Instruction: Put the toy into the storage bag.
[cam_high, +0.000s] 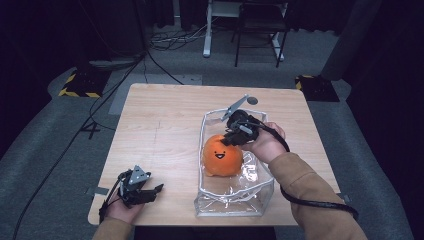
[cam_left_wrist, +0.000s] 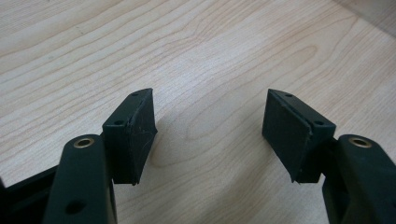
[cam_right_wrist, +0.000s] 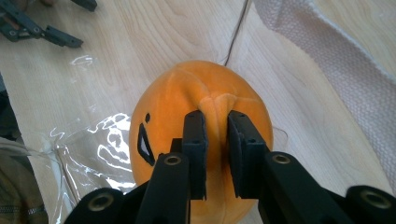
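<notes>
An orange plush toy (cam_high: 222, 155) with a smiling face sits inside a clear plastic bag (cam_high: 235, 200) on the right half of the wooden table (cam_high: 160, 125). My right gripper (cam_high: 232, 137) comes down on its top from the far side. In the right gripper view the jaws (cam_right_wrist: 216, 116) are shut on a raised fold of the plush (cam_right_wrist: 205, 88), with the bag's clear film (cam_right_wrist: 93, 140) around it. My left gripper (cam_high: 150, 192) rests by the table's front left edge. It stands open over bare wood (cam_left_wrist: 210, 126), holding nothing.
A white woven band (cam_right_wrist: 327, 56) of the bag runs past the plush. A small grey disc (cam_high: 252, 100) lies near the table's far edge. Beyond the table are floor cables (cam_high: 165, 70), chair legs (cam_high: 257, 45) and yellow-black striped bases (cam_high: 80, 85).
</notes>
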